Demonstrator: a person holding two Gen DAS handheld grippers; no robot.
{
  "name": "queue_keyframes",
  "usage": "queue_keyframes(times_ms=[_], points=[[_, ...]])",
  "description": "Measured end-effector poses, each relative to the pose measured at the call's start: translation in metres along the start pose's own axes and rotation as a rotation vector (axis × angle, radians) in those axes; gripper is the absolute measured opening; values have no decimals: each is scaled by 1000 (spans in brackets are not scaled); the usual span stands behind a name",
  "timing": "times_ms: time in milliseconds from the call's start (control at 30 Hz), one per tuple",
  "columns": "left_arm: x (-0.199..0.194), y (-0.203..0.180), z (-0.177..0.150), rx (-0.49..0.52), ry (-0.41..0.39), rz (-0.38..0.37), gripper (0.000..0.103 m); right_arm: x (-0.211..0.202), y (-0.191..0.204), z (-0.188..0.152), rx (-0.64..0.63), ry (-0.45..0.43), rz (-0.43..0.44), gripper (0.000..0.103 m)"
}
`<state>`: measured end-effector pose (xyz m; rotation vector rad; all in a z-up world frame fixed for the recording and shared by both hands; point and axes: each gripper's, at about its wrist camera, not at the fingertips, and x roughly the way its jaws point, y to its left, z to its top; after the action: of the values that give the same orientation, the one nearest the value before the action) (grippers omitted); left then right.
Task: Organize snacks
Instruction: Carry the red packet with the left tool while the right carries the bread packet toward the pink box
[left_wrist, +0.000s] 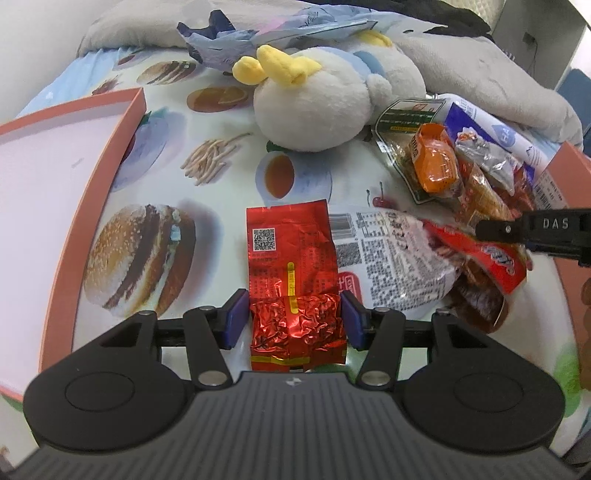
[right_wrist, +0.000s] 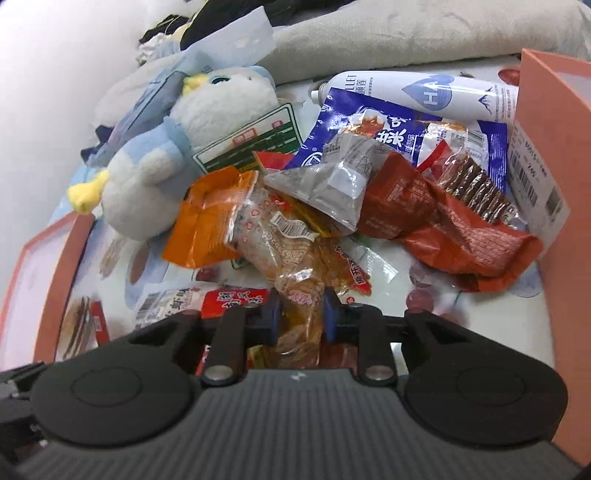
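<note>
My left gripper (left_wrist: 294, 317) straddles a red foil packet (left_wrist: 291, 273) that lies flat on the food-print cloth; its blue pads sit at the packet's sides, touching or nearly so. My right gripper (right_wrist: 301, 314) is shut on a clear-wrapped pastry snack (right_wrist: 291, 258) at the near edge of a snack pile. The pile holds an orange packet (right_wrist: 201, 225), a dark red bag (right_wrist: 443, 225), a silver pouch (right_wrist: 332, 184) and a blue bag (right_wrist: 369, 122). In the left wrist view the right gripper's black finger (left_wrist: 532, 225) shows over the pile.
An orange-rimmed box lid (left_wrist: 110, 147) lies at the left, and another orange box wall (right_wrist: 554, 147) stands at the right. A white plush bird (left_wrist: 314, 103) lies behind the snacks, next to a white spray can (right_wrist: 424, 94). Grey bedding is at the back.
</note>
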<state>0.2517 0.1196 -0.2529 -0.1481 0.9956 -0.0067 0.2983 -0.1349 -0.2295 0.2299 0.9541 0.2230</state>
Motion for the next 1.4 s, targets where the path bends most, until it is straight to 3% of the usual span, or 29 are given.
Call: queue_keyframes(times_ms=[667,1100,1400], points=[[-68,-24,-24,-19,-59,-63,59,-87,0,-36,-60,-52,-60,25],[-105,-61,-38,9,-82,-108,59,-140,5,-69,-115,-65,-57,25],[-122,-98,-30,63,-108,-166,59,-170,3,-74,-118,-121,-65,25]])
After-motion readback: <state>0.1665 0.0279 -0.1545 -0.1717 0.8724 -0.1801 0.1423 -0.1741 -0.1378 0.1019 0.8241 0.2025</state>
